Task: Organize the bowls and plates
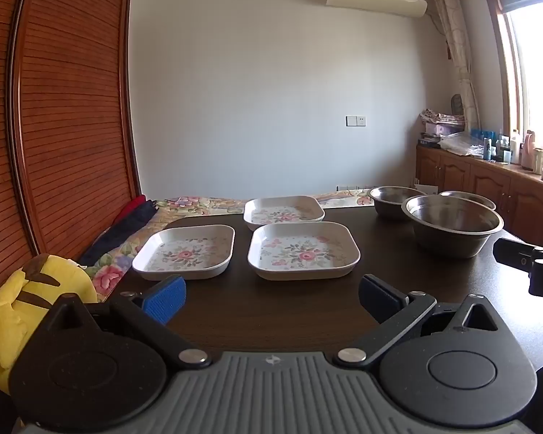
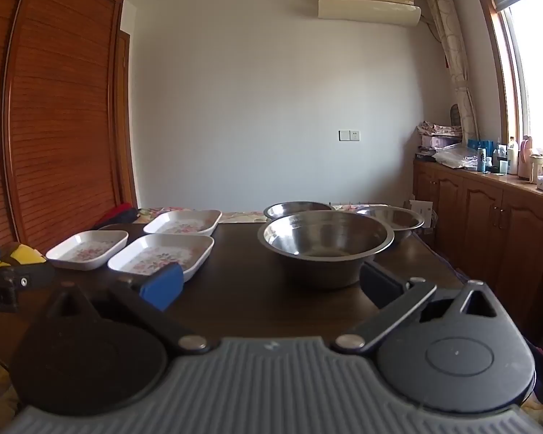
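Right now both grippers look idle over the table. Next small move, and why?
Probably ease the left gripper forward to the near rim of the closest floral plate. Both grippers are open and empty, that plate lies straight ahead of the left one, and all three plates are unstacked. The right gripper faces the nearest steel bowl and could follow.

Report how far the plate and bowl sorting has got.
Nothing looks done yet. The three floral square plates lie separately on the dark table, none stacked. The three steel bowls also sit apart. Nothing is in hand: the left claw and right claw are both open and empty. All the stacking remains.
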